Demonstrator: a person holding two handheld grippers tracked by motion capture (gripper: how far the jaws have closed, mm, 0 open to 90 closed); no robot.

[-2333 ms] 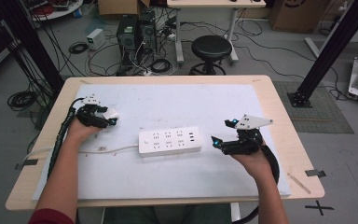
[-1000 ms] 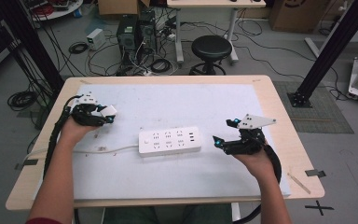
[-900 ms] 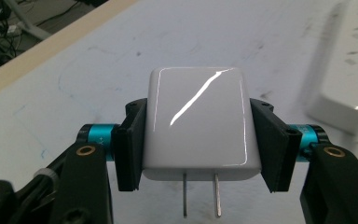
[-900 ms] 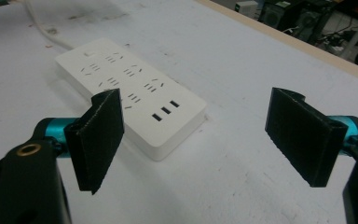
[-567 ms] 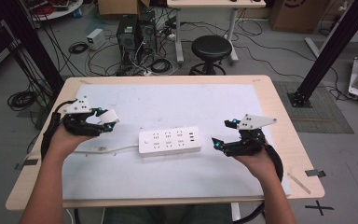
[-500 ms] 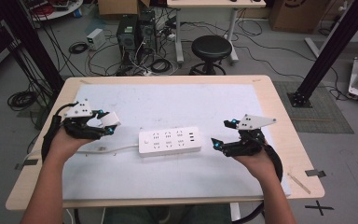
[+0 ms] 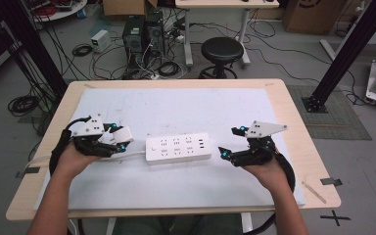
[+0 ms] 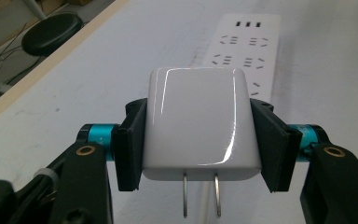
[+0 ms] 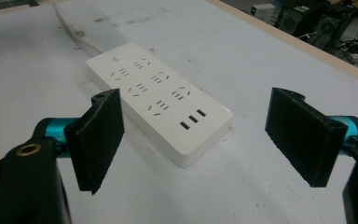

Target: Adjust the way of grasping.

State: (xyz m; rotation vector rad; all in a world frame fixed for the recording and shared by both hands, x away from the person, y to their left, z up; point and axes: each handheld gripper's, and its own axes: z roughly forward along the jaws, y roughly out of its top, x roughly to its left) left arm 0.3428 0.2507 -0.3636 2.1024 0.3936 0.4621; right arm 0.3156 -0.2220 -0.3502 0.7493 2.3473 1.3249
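Left hand-held gripper pinches a white charger by its sides, two prongs pointing toward the camera, held just left of the power strip. Right hand-held gripper has its jaws spread wide, nothing between them, near the strip's right end. Strip lies flat mid-bench on the white mat, its cord running left.

high view: set above the person's side, faced fwd & down; whole table taken in from afar.
left gripper view: carried on left gripper, aimed along its jaws, v. close.
right gripper view: carried on right gripper, low & near.
shared: power strip seen in all 3 views.
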